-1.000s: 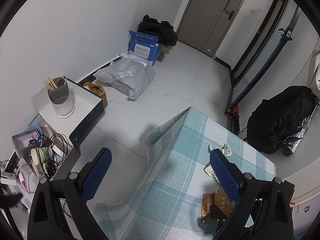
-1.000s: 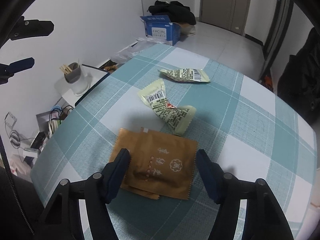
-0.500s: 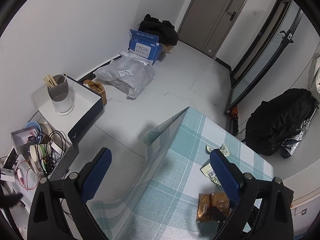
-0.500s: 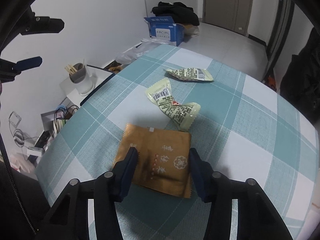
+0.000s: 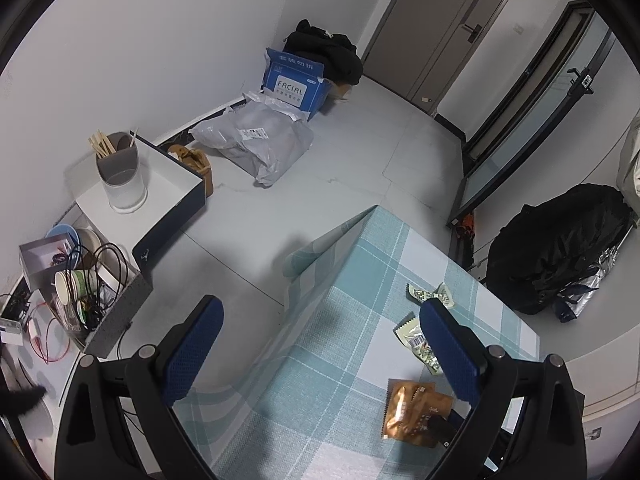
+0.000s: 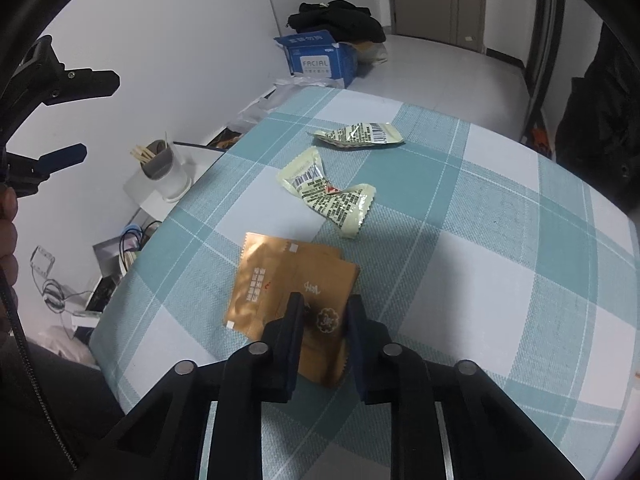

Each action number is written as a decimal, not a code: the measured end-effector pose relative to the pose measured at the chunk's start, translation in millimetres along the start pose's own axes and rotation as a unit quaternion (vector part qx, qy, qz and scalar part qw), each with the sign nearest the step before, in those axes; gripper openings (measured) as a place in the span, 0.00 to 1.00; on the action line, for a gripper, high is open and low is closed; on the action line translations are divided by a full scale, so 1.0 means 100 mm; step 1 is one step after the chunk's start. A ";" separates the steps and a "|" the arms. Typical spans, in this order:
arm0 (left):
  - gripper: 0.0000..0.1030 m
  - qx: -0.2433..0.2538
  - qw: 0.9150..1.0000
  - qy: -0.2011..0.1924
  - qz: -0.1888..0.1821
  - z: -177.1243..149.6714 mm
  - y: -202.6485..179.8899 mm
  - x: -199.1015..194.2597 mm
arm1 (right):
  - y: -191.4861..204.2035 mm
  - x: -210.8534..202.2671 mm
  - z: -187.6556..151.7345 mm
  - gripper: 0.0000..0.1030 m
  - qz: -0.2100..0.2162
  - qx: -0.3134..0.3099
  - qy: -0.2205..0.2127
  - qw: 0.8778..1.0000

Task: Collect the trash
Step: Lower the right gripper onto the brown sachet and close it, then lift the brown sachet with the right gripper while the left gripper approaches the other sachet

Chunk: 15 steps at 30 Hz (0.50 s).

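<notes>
brown wrapper (image 6: 280, 280) lies flat on the worktop (image 6: 500, 280), my right claw (image 6: 324, 312) closing over its near edge to lift it, while my left claw (image 5: 320, 344) hangs spread beside the worktop.

Both the left gripper (image 5: 318, 354) and the right gripper (image 6: 323, 312) are black plastic frames with round silver screws and textured dark-blue finger pads (image 5: 448, 350).

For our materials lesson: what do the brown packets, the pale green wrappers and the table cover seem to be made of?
Brown packets: probably matte foil-lined plastic; serrated edges, soft sheen.
Pale green wrappers: thin glossy plastic film; crumpled, twisted, printed.
Table cover: apparently woven cloth; visible weave, draped corner.
</notes>
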State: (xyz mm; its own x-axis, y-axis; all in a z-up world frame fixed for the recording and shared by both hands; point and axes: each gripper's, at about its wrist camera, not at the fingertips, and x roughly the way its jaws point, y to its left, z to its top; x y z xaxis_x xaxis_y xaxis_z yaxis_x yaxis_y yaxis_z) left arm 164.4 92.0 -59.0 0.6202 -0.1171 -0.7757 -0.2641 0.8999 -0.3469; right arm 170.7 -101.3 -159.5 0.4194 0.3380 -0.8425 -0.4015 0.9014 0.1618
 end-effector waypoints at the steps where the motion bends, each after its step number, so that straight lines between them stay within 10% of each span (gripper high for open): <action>1: 0.94 0.000 1.000 0.001 -0.002 -0.01 -0.01 0.00 | 0.00 -0.02 -0.01 0.14 0.003 0.000 0.001 1.000; 15: 0.94 -0.002 1.000 0.018 -0.021 -0.06 -0.01 0.01 | -0.02 -0.35 -0.20 0.05 0.015 0.009 -0.007 1.000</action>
State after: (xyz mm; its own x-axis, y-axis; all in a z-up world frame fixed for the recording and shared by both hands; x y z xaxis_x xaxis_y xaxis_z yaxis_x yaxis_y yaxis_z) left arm 160.7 88.1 -62.2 0.6042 -0.1690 -0.7787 -0.2416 0.8924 -0.3811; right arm 140.0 -120.8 -140.4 0.4188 0.3694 -0.8295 -0.4003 0.8951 0.1964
